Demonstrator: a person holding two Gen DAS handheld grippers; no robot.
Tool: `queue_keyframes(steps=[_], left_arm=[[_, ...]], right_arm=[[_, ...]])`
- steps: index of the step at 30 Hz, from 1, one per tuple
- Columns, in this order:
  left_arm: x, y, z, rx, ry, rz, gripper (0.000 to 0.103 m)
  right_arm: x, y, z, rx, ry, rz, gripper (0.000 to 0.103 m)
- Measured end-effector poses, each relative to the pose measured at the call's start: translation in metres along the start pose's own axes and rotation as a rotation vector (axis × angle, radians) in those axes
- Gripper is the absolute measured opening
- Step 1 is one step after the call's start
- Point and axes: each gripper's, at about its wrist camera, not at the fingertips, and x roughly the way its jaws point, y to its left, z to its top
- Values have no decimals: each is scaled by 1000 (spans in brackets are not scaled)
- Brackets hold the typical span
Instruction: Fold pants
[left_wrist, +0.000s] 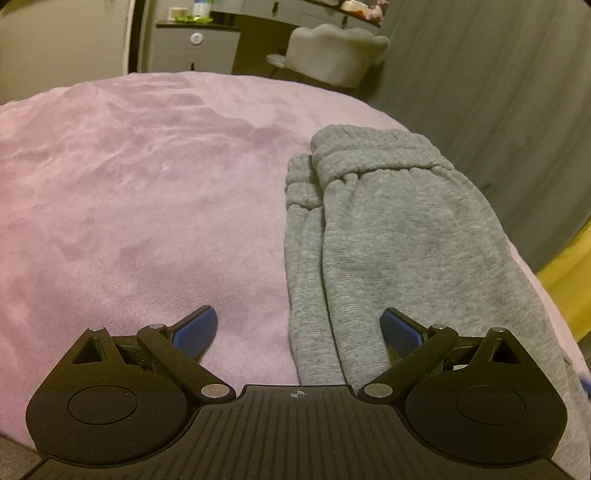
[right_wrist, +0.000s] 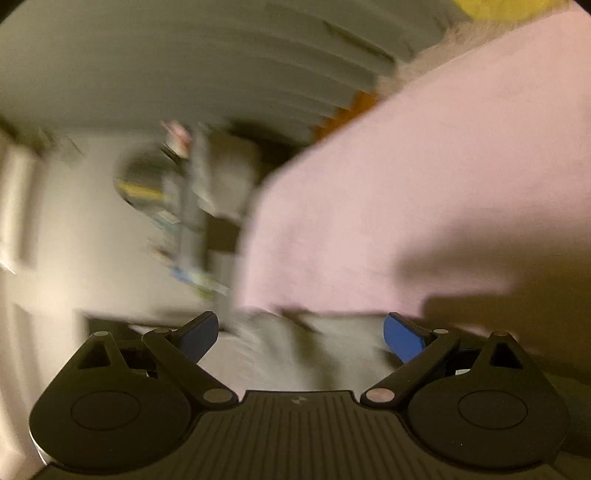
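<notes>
Where the grey knitted sweatpants (left_wrist: 399, 240) lie folded lengthwise on the right half of the left wrist view, their elastic waistband sits at the upper right and the legs run down toward the lower edge. They rest on a soft lilac plush blanket (left_wrist: 129, 206) that fills the left and centre of that frame. The left gripper (left_wrist: 298, 326) has its blue-padded fingers (left_wrist: 195, 330) spread wide, holding nothing: the left pad is over bare blanket, the right pad over the pants fabric (contact there cannot be judged). It points level along the bed toward the waistband.

At the upper centre of the same view stand a pale grey upholstered chair (left_wrist: 332, 55) and a grey drawer cabinet (left_wrist: 195, 48), with a grey curtain (left_wrist: 498, 92) down the right side.

The right gripper (right_wrist: 301, 334) is likewise spread wide and empty; its view is heavily blurred. Grey fabric (right_wrist: 314, 350) shows between its fingers at lower centre, with the lilac blanket (right_wrist: 406, 184) tilted across the right.
</notes>
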Motion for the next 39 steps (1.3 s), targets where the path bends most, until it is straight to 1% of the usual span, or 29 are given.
queue_keyframes(steps=[1,2,3,5,6,7,8,9,10,11,13,14,15,16,17,18,20,21,22,23,24,25,27,29,30,33,36,37,39], left_arm=[[-1,0,0,-2,0,-2,100],[-1,1,-1,-4,0,-3,100],[-1,1,-1,-3,1,-2,101],[-1,0,-1,-2,1,-1,101],[-1,0,-1,-1,2,0,101],[-1,0,-1,-2,2,0,101],[-1,0,-1,-3,1,-1,101],[-1,0,-1,-4,1,-1,101],[-2,1,-1,-5,1,-2,101],[-2,1,-2,-6,0,-2,101],[-2,0,-2,-4,-1,-1,101],[-1,0,-2,-4,-1,-1,101],[-1,0,-2,-4,-2,0,101],[-1,0,-2,-2,-1,1,101],[-1,-1,-2,-2,-2,2,101],[-1,-1,-2,-1,-3,3,101],[0,-2,-3,1,-5,6,102],[1,-2,-3,4,-5,7,102],[1,-3,-3,6,-4,8,102],[0,-2,-4,6,-5,7,102],[0,-2,-4,4,-5,5,102],[0,-1,-4,3,-5,5,102],[0,-1,-4,4,-5,6,102],[0,-2,-4,5,-5,6,103],[0,-2,-4,5,-5,6,103],[0,-2,-4,6,-5,6,103],[0,-2,-4,7,-5,6,103],[0,-2,-4,7,-4,6,103],[0,-2,-4,9,-4,6,103]], right_arm=[[-7,1,-5,-38,20,-72,97],[-15,0,-10,-65,22,-131,95],[-23,-2,-15,-85,14,-158,92],[-43,-11,-22,-56,0,-148,83],[-49,-14,-26,-55,4,-149,68],[-54,-15,-29,-69,7,-170,58],[-55,-16,-32,-86,11,-212,44],[-52,-16,-35,-101,25,-257,40],[-49,-16,-36,-107,39,-263,40],[-48,-15,-37,-107,43,-251,41],[-46,-12,-35,-110,51,-199,55],[-45,-10,-36,-127,59,-183,59],[-45,-10,-39,-150,62,-199,59],[-44,-5,-37,-171,52,-233,59],[-45,-3,-36,-191,37,-243,59],[-48,-2,-36,-213,26,-241,58],[-47,-3,-36,-232,51,-234,57],[-42,-1,-38,-250,73,-246,53],[-36,2,-42,-292,88,-276,36],[-34,7,-47,-343,81,-306,22],[-36,13,-53,-387,55,-329,5],[-40,20,-58,-421,20,-345,5],[-49,39,-75,-551,-70,-379,5],[-55,54,-100,-674,-131,-399,5],[-57,56,-109,-708,-150,-402,5],[-48,65,-150,-853,-174,-456,5],[-37,66,-184,-994,-163,-505,8],[-35,66,-190,-1020,-161,-515,12],[-31,63,-199,-1053,-169,-545,12]])
